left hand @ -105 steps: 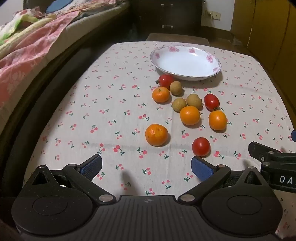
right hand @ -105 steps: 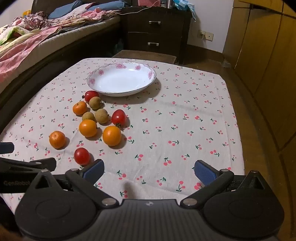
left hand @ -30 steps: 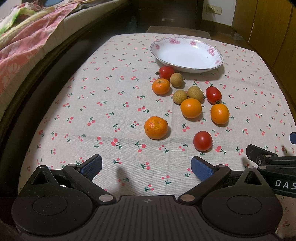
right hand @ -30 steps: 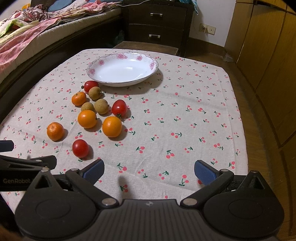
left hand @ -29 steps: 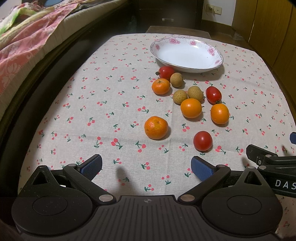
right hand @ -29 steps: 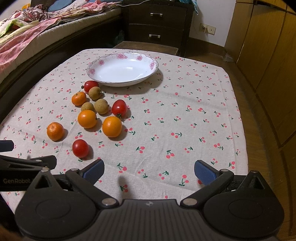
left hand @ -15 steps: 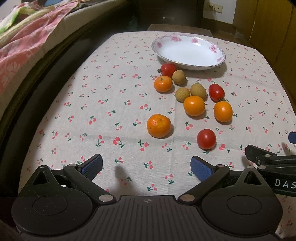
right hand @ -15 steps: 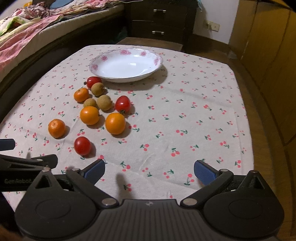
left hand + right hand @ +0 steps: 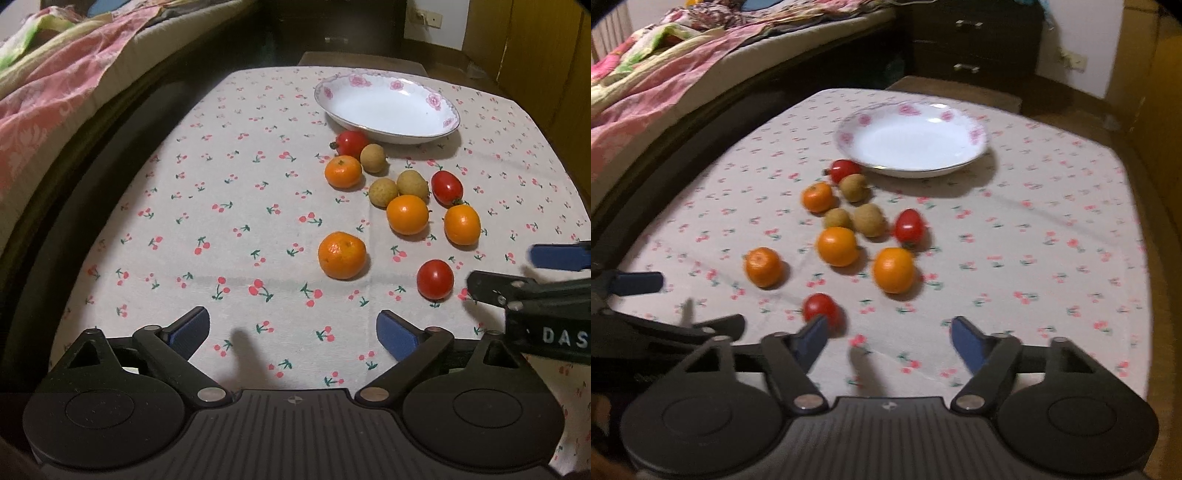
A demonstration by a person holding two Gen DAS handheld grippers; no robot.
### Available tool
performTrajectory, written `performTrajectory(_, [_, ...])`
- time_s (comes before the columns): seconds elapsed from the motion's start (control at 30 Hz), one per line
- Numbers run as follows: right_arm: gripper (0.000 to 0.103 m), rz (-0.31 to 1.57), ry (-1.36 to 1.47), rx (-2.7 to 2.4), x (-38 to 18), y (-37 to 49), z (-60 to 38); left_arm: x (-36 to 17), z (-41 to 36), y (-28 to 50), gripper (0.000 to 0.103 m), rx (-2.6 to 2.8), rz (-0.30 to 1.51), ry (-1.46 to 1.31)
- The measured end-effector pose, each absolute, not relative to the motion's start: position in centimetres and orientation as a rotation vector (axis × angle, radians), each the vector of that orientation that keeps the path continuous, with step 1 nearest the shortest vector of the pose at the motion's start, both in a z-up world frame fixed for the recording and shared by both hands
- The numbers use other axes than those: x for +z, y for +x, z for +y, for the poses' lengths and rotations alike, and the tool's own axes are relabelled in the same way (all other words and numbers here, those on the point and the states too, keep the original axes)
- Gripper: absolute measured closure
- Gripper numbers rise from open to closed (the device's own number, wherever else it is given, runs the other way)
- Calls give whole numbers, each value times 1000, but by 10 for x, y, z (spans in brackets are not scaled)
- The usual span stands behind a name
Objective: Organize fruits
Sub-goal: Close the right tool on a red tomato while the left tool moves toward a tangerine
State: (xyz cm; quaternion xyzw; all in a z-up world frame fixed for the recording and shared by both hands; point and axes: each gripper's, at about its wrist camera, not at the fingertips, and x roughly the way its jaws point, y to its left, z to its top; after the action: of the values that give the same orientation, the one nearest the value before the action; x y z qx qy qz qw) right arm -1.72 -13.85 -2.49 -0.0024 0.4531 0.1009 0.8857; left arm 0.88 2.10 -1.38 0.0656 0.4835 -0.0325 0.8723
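Loose fruit lies on the cherry-print tablecloth (image 9: 229, 206) in front of an empty white floral plate (image 9: 388, 107): several oranges, three brown longans and three red tomatoes. The nearest orange (image 9: 342, 254) and nearest tomato (image 9: 435, 279) lie ahead of my left gripper (image 9: 293, 328), which is open and empty. My right gripper (image 9: 888, 338) is open and empty, its left finger just in front of that tomato (image 9: 820, 308). The plate (image 9: 912, 138) shows at the back in the right wrist view. The right gripper's fingers (image 9: 554, 258) show at the right edge of the left wrist view.
A bed with a pink quilt (image 9: 55, 85) runs along the table's left side. A dark dresser (image 9: 975, 44) stands behind the table and wooden cabinets (image 9: 546, 55) stand to the right. The table edge drops off at the right (image 9: 1141, 258).
My right gripper has swung left and forward toward the fruit, so the nearest tomato now sits at its left finger. The left gripper has shifted slightly. The fruit has not moved.
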Motion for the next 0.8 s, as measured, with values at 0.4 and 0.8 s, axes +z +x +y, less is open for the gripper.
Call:
performTrajectory(0.4, [60, 980, 6, 370, -40, 1, -111, -27, 46, 13, 9, -16, 1068, 77])
performTrajectory(0.8, [76, 985, -15, 407, -48, 12, -100, -36, 52, 12, 2, -20, 1090, 64])
